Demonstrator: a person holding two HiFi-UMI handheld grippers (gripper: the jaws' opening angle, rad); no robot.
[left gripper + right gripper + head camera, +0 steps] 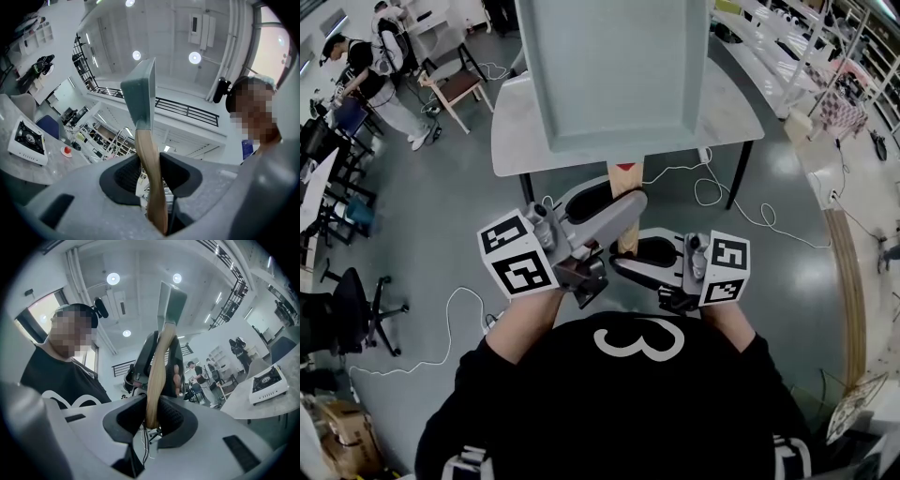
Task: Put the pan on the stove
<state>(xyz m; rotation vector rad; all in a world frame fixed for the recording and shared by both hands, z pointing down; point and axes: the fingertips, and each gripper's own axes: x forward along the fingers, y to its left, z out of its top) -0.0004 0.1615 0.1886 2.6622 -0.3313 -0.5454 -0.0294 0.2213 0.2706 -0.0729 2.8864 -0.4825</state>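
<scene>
Head view: left gripper (614, 210) and right gripper (630, 261) both clamp the wooden handle (624, 178) of the pan (614, 66); best kept level and lowered squarely onto the stove (269, 381).

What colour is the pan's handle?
The pan's handle is a light, wood-coloured brown. It shows best in the left gripper view.

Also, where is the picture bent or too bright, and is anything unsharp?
Head view: the wide lens curves the table and makes the near pan look huge, yet sharp. Left gripper view: strong fisheye, dark corners, glare round the ceiling lamps. Right gripper view: same bend, and the window is washed out.
</scene>
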